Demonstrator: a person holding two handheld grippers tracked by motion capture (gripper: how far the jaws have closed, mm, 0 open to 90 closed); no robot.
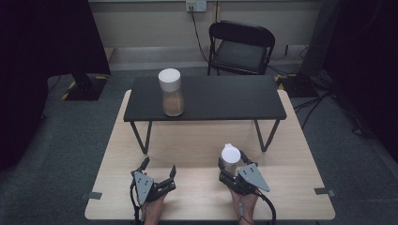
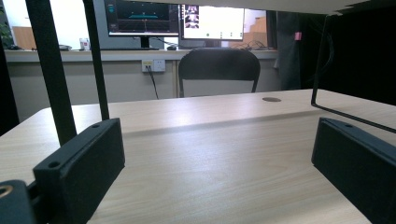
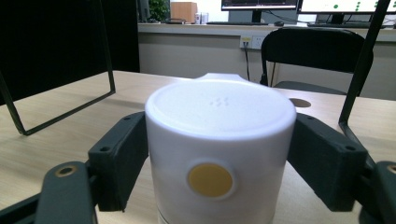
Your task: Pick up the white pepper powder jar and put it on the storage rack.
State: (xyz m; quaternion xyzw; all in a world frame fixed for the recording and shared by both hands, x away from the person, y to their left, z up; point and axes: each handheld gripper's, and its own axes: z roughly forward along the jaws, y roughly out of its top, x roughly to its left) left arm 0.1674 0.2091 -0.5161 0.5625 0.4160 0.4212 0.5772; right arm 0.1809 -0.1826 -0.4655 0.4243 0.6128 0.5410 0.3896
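Observation:
A white-lidded container [image 1: 230, 154] with a small spout stands on the wooden table [image 1: 197, 136] at the front right. My right gripper [image 1: 233, 166] is shut on it. In the right gripper view the white lid [image 3: 219, 112] carries a yellow dot, and both black fingers [image 3: 119, 158] press against its sides. A second jar [image 1: 171, 96], white-capped with brown contents, stands upright on the left part of the black shelf [image 1: 220, 98]. My left gripper [image 1: 160, 165] rests open at the front left, with nothing but bare table between its fingers [image 2: 79, 163].
The black shelf stands on thin metal legs [image 1: 141, 136] over the rear half of the table. A black folding chair [image 1: 241, 47] stands behind the table. Monitors [image 2: 177, 18] sit on a far counter. Dark stands flank the table on grey carpet.

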